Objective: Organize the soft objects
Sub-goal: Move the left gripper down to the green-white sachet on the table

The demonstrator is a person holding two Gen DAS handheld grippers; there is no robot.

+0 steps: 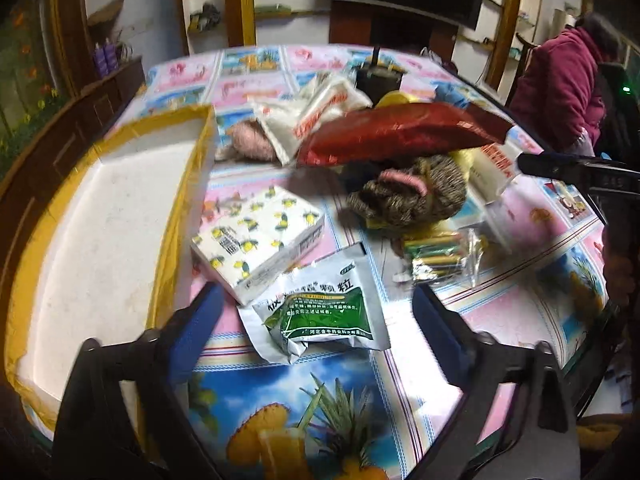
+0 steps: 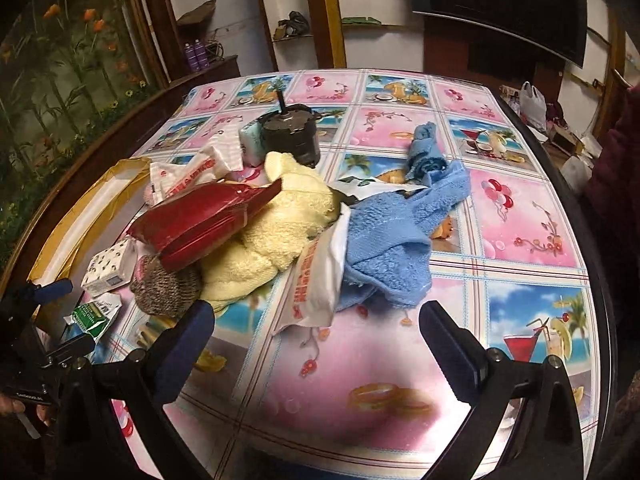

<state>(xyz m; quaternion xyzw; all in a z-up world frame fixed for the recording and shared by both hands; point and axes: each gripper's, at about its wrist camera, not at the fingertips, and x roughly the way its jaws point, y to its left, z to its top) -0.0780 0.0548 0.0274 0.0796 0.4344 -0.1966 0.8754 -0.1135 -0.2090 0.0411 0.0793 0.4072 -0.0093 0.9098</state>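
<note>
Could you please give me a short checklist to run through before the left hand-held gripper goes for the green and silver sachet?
1. Left hand-held gripper jaws apart, nothing pinched: ok.
2. Green and silver sachet lies between the fingers, in line with the approach: ok.
3. Sachet free of neighbours: not ok, the lemon-print tissue pack lies on its far left corner.
4. White box with yellow tape open with bare floor showing: ok.
5. Right hand-held gripper open, holding nothing, over bare tablecloth: ok.
6. Whether the sachet is sealed or torn: cannot tell, its near edge is crumpled.
</note>
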